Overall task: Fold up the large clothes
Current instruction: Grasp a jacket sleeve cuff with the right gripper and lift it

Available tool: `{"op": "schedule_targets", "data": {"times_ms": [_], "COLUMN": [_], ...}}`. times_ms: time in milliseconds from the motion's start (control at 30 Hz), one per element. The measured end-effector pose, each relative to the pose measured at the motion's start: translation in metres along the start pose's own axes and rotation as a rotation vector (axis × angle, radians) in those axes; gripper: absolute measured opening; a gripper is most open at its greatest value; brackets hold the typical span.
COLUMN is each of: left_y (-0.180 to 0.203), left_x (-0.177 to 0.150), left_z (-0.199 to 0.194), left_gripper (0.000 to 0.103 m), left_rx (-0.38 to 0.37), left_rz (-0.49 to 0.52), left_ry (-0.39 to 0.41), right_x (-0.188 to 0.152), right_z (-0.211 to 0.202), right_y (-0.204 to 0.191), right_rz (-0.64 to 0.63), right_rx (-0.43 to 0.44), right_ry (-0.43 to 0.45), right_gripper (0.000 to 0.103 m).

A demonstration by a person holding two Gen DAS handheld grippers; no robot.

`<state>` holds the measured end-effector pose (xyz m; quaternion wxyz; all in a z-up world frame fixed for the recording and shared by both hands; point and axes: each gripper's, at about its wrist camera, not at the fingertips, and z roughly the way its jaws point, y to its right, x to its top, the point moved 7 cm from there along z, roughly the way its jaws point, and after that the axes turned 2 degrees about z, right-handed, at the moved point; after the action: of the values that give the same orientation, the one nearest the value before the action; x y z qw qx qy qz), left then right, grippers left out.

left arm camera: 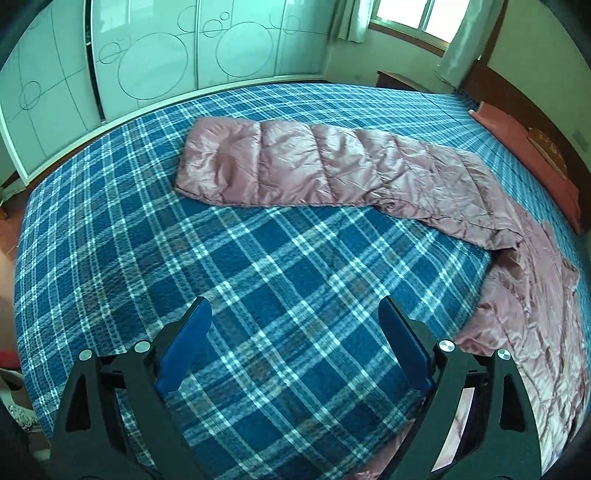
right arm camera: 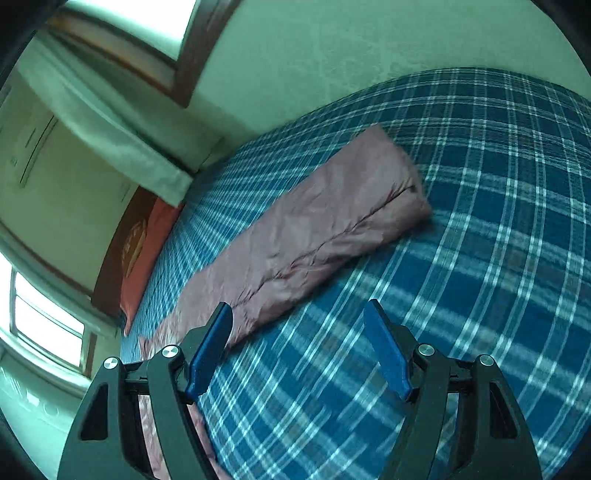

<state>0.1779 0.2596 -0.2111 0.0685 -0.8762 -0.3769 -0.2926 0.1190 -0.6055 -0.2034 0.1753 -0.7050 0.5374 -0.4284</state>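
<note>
Plaid bed [left arm camera: 147, 229]; white circle-patterned wardrobe [left arm camera: 155, 62] behind; bright curtained window [left arm camera: 413, 18].

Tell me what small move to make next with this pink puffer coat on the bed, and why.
Probably bring the left tool forward and down onto the near edge of the pink quilted coat. Both tools are open and hold nothing, the right tool too, and the coat lies stretched long across the plaid bedspread, only partly folded.

Black jaws, blue pads [left arm camera: 184, 354], silver screws [left arm camera: 446, 346]
</note>
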Motion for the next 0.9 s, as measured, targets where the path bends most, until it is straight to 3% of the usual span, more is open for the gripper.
{"op": "schedule_targets", "data": {"times_ms": [167, 333, 400, 467, 533, 733, 900], "left_y": [-0.017, -0.022, -0.023, -0.023, -0.023, -0.024, -0.021], "left_x": [-0.005, -0.006, -0.004, -0.002, -0.002, 0.003, 0.008], "left_z": [0.021, 0.027, 0.029, 0.030, 0.033, 0.048, 0.060], "left_gripper": [0.091, 0.093, 0.093, 0.095, 0.096, 0.100, 0.101], "left_rx": [0.103, 0.151, 0.146, 0.136, 0.128, 0.137, 0.143], "left_rz": [-0.007, 0.028, 0.016, 0.007, 0.014, 0.033, 0.044], "left_ry": [-0.049, -0.020, -0.011, -0.002, 0.007, 0.017, 0.014], "right_x": [0.031, 0.049, 0.057, 0.061, 0.063, 0.044, -0.009], "right_z": [0.017, 0.016, 0.023, 0.035, 0.036, 0.023, 0.027], "right_y": [0.021, 0.019, 0.022, 0.017, 0.009, -0.059, -0.148], "right_rz": [0.133, 0.129, 0.118, 0.086, 0.047, -0.142, -0.355], "right_rx": [0.029, 0.012, 0.008, -0.009, -0.016, 0.041, 0.127], "right_ry": [0.089, 0.182, 0.175, 0.147, 0.143, 0.157, 0.098], "right_gripper": [0.073, 0.071, 0.053, 0.029, 0.018, 0.016, 0.016]}}
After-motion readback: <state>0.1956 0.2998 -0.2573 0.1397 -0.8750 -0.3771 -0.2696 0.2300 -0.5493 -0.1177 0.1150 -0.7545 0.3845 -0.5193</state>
